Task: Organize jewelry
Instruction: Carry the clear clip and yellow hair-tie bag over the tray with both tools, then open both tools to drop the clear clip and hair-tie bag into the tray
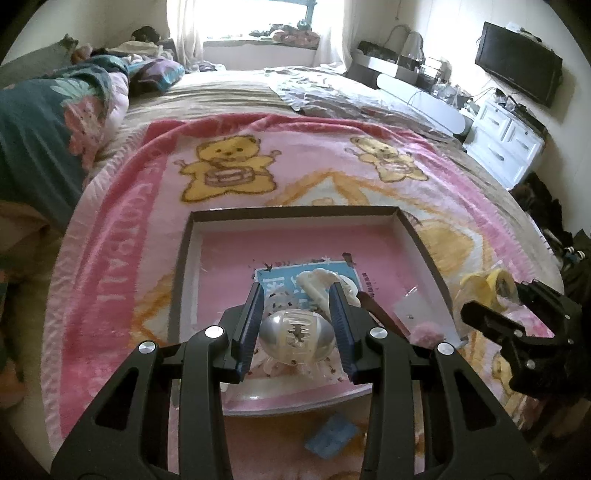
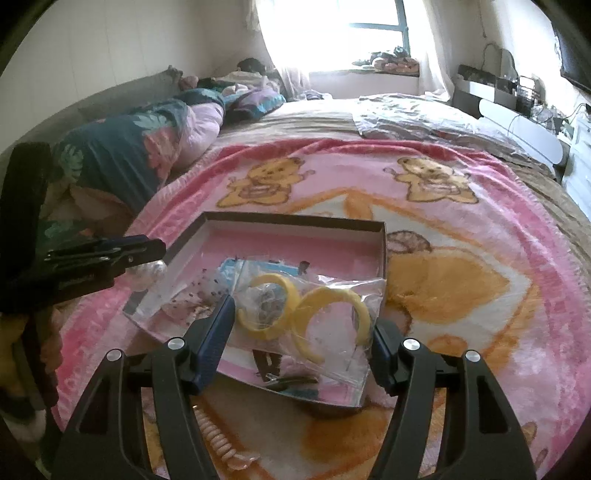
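You carry both loads over the box: left gripper clamped on the clear egg capsule, right gripper clamped on the bagged yellow hoops; next, lower and release inside.

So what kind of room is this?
A bedroom, most likely: a big bed with a pink teddy-bear blanket, pillows by the window, and a white dresser.
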Demonstrator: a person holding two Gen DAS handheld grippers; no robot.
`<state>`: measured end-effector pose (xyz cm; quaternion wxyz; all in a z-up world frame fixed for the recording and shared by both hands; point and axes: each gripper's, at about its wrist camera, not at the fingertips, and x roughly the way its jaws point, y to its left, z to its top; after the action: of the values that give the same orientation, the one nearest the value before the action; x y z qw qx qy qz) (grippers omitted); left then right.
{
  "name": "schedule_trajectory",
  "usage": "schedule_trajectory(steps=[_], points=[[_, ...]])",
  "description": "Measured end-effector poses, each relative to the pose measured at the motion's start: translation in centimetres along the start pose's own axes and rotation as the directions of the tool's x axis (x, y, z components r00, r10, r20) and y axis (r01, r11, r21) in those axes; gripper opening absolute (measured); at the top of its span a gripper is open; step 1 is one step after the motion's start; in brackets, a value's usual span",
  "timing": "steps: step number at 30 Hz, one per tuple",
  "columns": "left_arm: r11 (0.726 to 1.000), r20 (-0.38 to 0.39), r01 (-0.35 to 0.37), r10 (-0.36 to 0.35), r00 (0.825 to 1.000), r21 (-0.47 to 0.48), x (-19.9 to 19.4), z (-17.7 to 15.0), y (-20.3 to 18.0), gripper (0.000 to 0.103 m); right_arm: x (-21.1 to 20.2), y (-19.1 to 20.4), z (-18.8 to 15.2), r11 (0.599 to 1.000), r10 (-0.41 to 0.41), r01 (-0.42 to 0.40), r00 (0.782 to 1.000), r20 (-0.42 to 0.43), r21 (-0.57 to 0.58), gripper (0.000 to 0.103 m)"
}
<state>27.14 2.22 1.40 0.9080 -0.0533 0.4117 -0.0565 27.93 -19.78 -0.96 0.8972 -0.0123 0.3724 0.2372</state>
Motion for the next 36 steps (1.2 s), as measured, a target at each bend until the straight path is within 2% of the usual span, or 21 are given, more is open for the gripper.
schedule_trajectory(steps=[13,23,27,33,36], points=[[1.0,-0.057,0.0,-0.001,0.998,-0.014,3.7,-0.6,0.7,0.029,4.2,-1.0,-1.6,1.0,-0.019,0.022,0.996,-0.09,0.022,0.065],[1.0,-0.077,0.004,-0.005,0.997,-0.02,4.8,-0.8,1.0,0.029,5.0,-0.7,-2.3,1.0,0.003,0.0,0.993,-0.122,0.027,0.067],[1.0,-0.082,0.004,-0.006,0.997,-0.021,5.0,-0.9,1.0,0.029,4.5,-0.8,-2.6,0.999,0.007,-0.003,0.993,-0.117,0.034,0.078],[1.0,-0.08,0.001,-0.002,0.997,-0.018,5.0,-0.9,0.9,0.029,3.1,-0.7,-3.0,0.999,0.002,0.001,0.995,-0.096,0.035,0.087],[1.0,-0.076,-0.002,0.0,0.997,-0.019,4.9,-0.9,0.8,0.035,2.0,-0.7,-3.1,1.0,-0.005,0.007,0.997,-0.08,0.029,0.09]])
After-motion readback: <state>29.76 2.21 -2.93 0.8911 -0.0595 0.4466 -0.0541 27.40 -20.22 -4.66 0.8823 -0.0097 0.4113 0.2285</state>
